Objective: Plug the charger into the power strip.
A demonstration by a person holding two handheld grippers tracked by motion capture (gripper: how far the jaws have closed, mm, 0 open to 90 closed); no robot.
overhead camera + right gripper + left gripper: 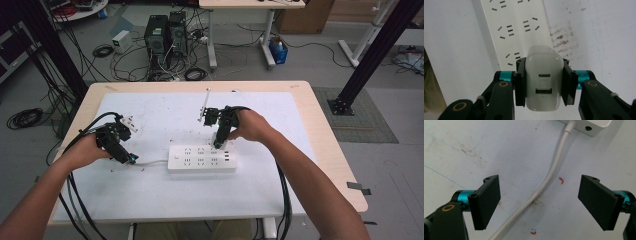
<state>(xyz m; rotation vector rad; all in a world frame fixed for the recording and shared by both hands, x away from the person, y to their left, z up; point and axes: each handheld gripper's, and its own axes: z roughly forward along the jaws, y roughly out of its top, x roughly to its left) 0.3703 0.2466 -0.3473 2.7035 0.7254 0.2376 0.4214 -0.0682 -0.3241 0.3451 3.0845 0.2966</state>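
Observation:
A white power strip (201,158) (514,27) lies flat in the middle of the white mat, its white cord (150,163) (549,175) trailing left. My right gripper (220,141) (544,83) is shut on a white USB charger (544,80) (220,135), held just above the strip's right end; the charger's two ports face the camera in the right gripper view. My left gripper (129,159) (540,202) stands open low over the mat, its jaws wide on either side of the cord without touching it. The strip's left end (590,126) lies just ahead of it.
A small white plug (131,122) lies on the mat (165,200) behind my left hand. A thin white upright piece (205,104) stands behind my right gripper. Black cables hang from both grippers over the table's front edge. Computers and cables sit on the floor beyond.

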